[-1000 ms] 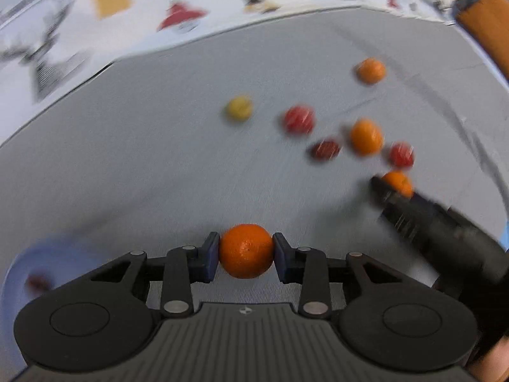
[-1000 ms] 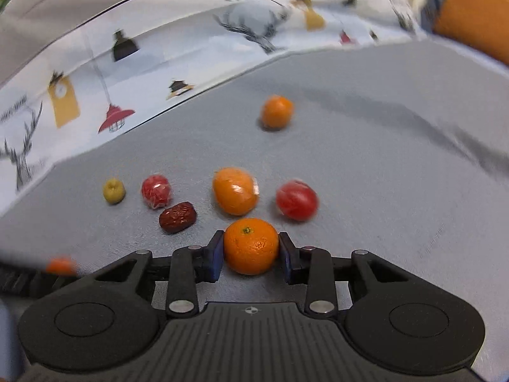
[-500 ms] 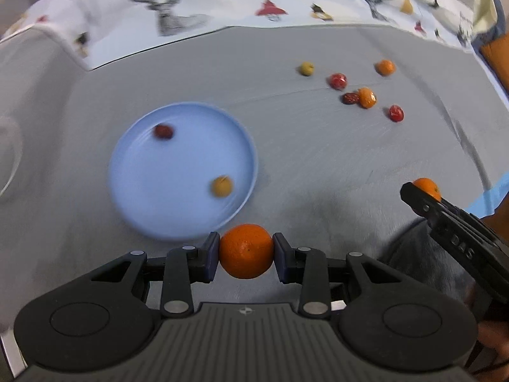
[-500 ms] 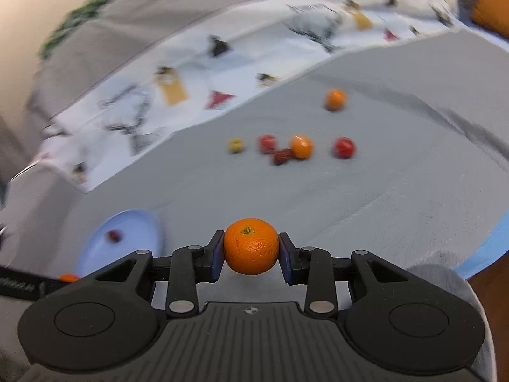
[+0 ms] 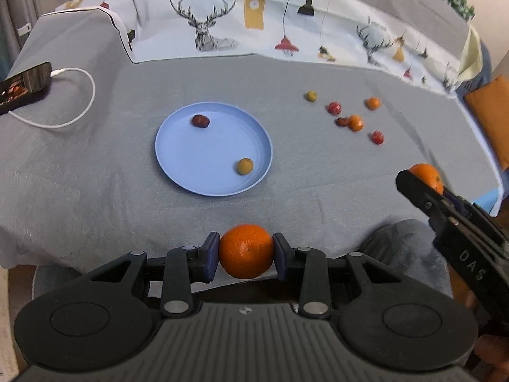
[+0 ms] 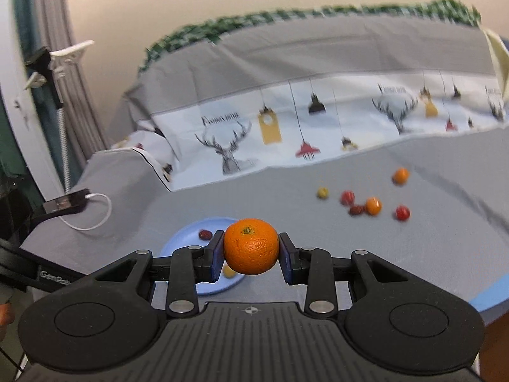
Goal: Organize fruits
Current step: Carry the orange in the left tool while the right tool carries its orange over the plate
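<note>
At far left a dark phone (image 5: 25, 84) with a white charging cable (image 5: 79, 95) lies on the grey cloth-covered bench (image 5: 95, 175), well clear of the work. Next comes the round pale-blue plastic plate (image 5: 178, 146), which already carries a dark red date (image 5: 200, 121) near its far rim and a small yellow-green fruit (image 5: 244, 166) near its right edge.

The left hand-held gripper (image 5: 246, 256) is clamped on a round orange mandarin (image 5: 246, 251), pads pressing both sides, and hangs above the bench's near edge, just short of the plate. To do this step well, carry it forward over the bare middle of the plate, lower it close to the surface, then part the pads gently so the mandarin does not roll into the yellow-green fruit or off the rim.

To the right, the remaining loose fruits (image 5: 353, 117) lie in a scattered cluster on the cloth: small orange, red, dark and yellow-green pieces, well apart from the plate.

Furthest right, the right hand-held gripper (image 6: 251, 251) is likewise clamped on a second orange mandarin (image 6: 251, 246), held high in the air. It would best wait until the left one has cleared the plate, then come in from the right side and set its mandarin in an open spot beside the first, so the two tools do not cross.
</note>
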`<state>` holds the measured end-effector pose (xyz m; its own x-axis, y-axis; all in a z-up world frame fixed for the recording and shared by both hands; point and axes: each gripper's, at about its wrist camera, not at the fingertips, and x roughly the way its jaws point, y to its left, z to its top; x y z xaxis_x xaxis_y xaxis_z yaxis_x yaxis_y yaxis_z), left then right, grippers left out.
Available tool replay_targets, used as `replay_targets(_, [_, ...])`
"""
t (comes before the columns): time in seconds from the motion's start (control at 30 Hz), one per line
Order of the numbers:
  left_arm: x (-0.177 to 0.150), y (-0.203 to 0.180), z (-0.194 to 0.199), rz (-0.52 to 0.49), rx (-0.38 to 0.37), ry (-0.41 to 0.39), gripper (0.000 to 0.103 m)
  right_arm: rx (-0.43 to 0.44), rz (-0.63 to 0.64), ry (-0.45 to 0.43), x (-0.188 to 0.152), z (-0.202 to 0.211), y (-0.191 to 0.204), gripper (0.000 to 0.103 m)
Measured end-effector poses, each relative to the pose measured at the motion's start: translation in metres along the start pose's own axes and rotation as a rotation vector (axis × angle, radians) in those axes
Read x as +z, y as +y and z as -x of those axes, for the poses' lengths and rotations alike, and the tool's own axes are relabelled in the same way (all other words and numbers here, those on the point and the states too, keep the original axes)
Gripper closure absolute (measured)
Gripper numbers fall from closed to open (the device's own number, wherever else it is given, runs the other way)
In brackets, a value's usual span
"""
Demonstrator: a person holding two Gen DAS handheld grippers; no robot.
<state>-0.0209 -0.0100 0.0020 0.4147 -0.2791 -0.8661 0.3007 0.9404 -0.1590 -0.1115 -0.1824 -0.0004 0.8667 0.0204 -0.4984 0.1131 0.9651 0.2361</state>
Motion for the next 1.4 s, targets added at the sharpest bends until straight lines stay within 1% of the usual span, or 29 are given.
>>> replay_targets(0.17, [-0.009, 0.008, 0.01, -0.003, -0.007, -0.017, 0.064, 0.021, 0.032, -0.016, -0.003, 0.007, 0.018, 0.067])
replay_targets(0.3, [-0.013, 0.017, 0.014, 0.022, -0.006, -0.027, 0.064, 0.031, 0.051, -0.005, -0.006, 0.005, 0.027, 0.067])
replay_targets(0.5, [-0.014, 0.025, 0.016, 0.048, -0.002, -0.036, 0.064, 0.03, 0.072, -0.015, -0.005, 0.007, 0.032, 0.067])
replay_targets(0.63, [-0.012, 0.028, 0.021, 0.06, -0.005, -0.056, 0.064, 0.025, 0.075, -0.028, -0.004, 0.009, 0.032, 0.067])
replay_targets(0.77, [-0.011, 0.033, 0.025, 0.076, -0.004, -0.066, 0.064, 0.032, 0.086, -0.017, -0.006, 0.005, 0.035, 0.067])
replay_targets(0.87, [-0.009, 0.038, 0.024, 0.087, 0.011, -0.069, 0.064, 0.035, 0.095, -0.012, -0.009, 0.001, 0.038, 0.067])
replay_targets(1.0, [-0.003, 0.044, 0.019, 0.088, 0.029, -0.07, 0.064, 0.033, 0.116, -0.002, -0.009, -0.006, 0.04, 0.067])
replay_targets(1.13, [0.011, 0.047, 0.01, 0.082, 0.059, -0.088, 0.064, 0.03, 0.142, 0.008, -0.006, -0.018, 0.042, 0.067])
replay_targets(1.27, [0.027, 0.049, 0.002, 0.075, 0.065, -0.11, 0.064, 0.036, 0.165, 0.031, -0.004, -0.033, 0.047, 0.067])
replay_targets(1.4, [0.041, 0.05, -0.012, 0.081, 0.075, -0.107, 0.064, 0.045, 0.176, 0.056, -0.003, -0.051, 0.053, 0.067])
